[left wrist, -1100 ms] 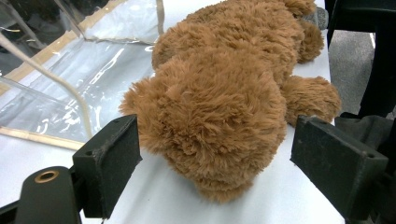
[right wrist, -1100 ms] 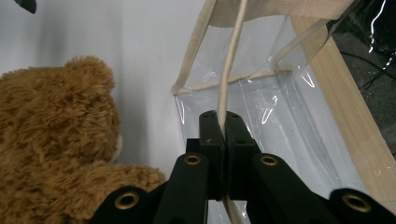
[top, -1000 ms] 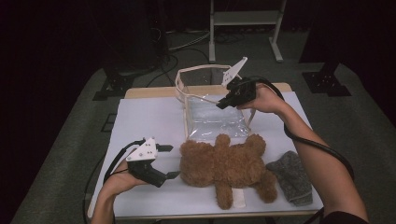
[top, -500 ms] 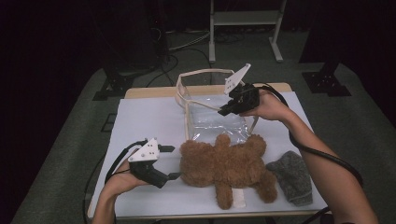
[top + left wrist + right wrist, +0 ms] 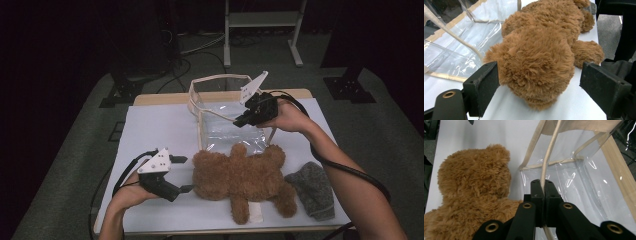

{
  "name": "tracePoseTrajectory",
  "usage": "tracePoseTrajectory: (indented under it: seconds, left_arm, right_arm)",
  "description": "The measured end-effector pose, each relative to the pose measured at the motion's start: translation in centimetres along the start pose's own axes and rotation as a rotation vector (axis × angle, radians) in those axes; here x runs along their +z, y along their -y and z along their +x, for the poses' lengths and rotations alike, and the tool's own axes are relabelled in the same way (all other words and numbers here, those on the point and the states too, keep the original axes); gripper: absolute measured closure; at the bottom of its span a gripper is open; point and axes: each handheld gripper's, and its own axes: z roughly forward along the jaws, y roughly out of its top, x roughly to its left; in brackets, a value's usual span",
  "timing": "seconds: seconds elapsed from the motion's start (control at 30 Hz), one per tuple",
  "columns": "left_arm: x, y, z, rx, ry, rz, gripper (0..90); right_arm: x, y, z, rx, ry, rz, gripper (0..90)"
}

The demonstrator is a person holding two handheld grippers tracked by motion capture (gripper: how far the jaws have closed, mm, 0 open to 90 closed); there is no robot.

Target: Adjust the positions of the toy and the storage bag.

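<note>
- A dark room with a grey floor; a metal stand (image 5: 262, 30) and cables (image 5: 197, 47) lie behind a table (image 5: 150, 125) covered in white.
- A brown teddy bear (image 5: 240, 175) lies flat on the near half of the table, head toward the person's left, legs toward the right.
- A grey knit hat (image 5: 311, 190) sits just beside the bear's feet, at the table's right near corner.
- A clear plastic bag (image 5: 220, 115) with beige trim stands behind the bear, mouth held open — its near edge close to the bear's back.
- The right gripper (image 5: 242, 121) hovers over the bag, held by the right hand (image 5: 287, 117). In the right gripper view its jaws are pressed together on a beige strap (image 5: 547, 157) of the bag, which runs up from between them to the bag's rim; the bear (image 5: 471, 195) lies to the left of the jaws, the bag (image 5: 579, 187) to the right.
- The left gripper (image 5: 182, 174) rests low by the bear's head, held by the left hand (image 5: 130, 192). Its jaws are spread wide — in the left gripper view (image 5: 536, 95) they stand on either side of the bear's head (image 5: 536, 65), near the fur but gripping nothing; whether either jaw touches it I cannot tell.
- In that view the bag (image 5: 456, 47) lies to the left of the bear.
</note>
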Motion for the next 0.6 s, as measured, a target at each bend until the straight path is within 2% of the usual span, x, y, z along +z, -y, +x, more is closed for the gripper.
tracePoseTrajectory:
  seconds: [0.33,0.6]
  left_arm:
    - [0.0,-0.1,0.0,0.005,0.002,0.0,14.5]
    - [-0.1,-0.1,0.0,0.007,0.0,0.001,14.5]
  right_arm:
    - [0.1,-0.4,1.0,-0.029,-0.012,0.017,87.4]
    - [0.1,-0.3,1.0,-0.021,-0.011,0.013,87.2]
